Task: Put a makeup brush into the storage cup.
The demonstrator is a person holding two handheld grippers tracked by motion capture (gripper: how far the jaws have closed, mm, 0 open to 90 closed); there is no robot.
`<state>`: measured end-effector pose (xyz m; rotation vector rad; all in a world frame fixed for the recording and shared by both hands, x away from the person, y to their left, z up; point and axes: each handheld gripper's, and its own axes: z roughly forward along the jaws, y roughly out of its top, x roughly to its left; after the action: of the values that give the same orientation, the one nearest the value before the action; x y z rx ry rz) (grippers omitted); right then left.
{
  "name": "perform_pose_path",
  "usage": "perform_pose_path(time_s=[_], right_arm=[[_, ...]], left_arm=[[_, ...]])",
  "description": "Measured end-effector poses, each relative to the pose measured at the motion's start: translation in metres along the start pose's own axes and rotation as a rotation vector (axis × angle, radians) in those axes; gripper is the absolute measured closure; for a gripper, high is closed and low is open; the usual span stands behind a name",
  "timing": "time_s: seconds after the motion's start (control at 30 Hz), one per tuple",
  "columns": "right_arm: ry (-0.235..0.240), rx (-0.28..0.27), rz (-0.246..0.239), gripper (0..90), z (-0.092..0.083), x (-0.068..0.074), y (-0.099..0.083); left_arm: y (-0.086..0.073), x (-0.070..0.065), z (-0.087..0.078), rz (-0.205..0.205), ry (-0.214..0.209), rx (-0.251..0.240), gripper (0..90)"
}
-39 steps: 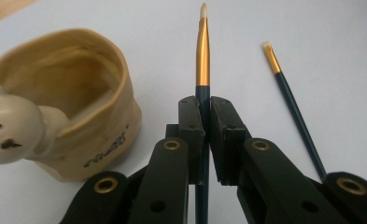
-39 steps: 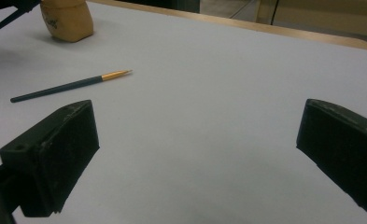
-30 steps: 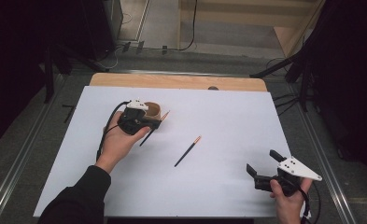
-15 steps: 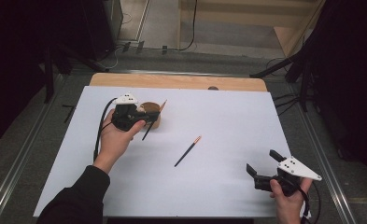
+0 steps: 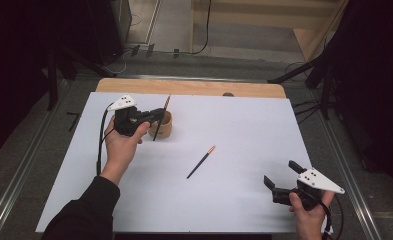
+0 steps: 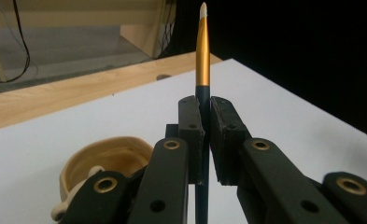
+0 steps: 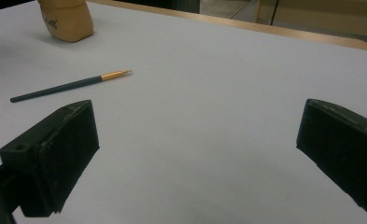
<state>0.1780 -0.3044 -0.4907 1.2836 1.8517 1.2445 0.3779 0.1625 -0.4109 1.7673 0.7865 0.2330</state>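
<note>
White table [image 5: 244, 190] fills the scene; at its far left the left gripper [image 5: 156, 116] clamps a chopstick [image 6: 202, 46] upright beside the wooden cup [image 5: 166, 126]. Near right, the right gripper [image 5: 279, 181] stands released; another chopstick [image 5: 201, 162] lies mid-table.

We see the left gripper [image 5: 156, 116] at the far left of the white table [image 5: 244, 125], clamping a chopstick [image 5: 162, 116] above a wooden cup [image 5: 165, 127]. Another chopstick [image 5: 201, 162] lies mid-table. The right gripper [image 5: 281, 180] hovers near right, jaws apart.
</note>
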Motion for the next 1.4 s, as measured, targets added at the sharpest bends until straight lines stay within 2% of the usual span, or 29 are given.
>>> perform_pose_path(time_s=[0.23,0.57,0.73,0.93,1.07,1.3,1.4], right_arm=[[0.001,0.000,-0.001,0.0,0.000,0.000,0.000],[0.002,0.000,0.000,0.0,0.000,0.000,0.000],[0.002,0.001,-0.002,0.0,0.000,-0.001,0.000],[-0.003,0.000,0.001,0.0,0.000,-0.001,-0.001],[0.000,0.000,-0.001,0.0,0.000,-0.001,0.000],[-0.002,-0.001,0.011,0.0,-0.001,-0.002,-0.001],[-0.001,0.002,0.010,0.0,-0.001,-0.003,-0.002]], left_arm=[[-0.001,0.001,0.001,0.000,0.017,-0.046,83.9],[0.000,0.002,0.003,0.022,0.044,-0.173,83.9],[-0.001,0.004,0.007,0.010,0.035,-0.194,83.8],[-0.002,0.002,0.011,0.059,0.051,-0.226,83.8],[-0.003,0.004,0.015,0.056,0.050,-0.242,83.8],[-0.005,0.012,0.021,0.039,0.071,-0.286,83.8],[-0.006,0.014,0.024,0.031,0.092,-0.298,83.7]])
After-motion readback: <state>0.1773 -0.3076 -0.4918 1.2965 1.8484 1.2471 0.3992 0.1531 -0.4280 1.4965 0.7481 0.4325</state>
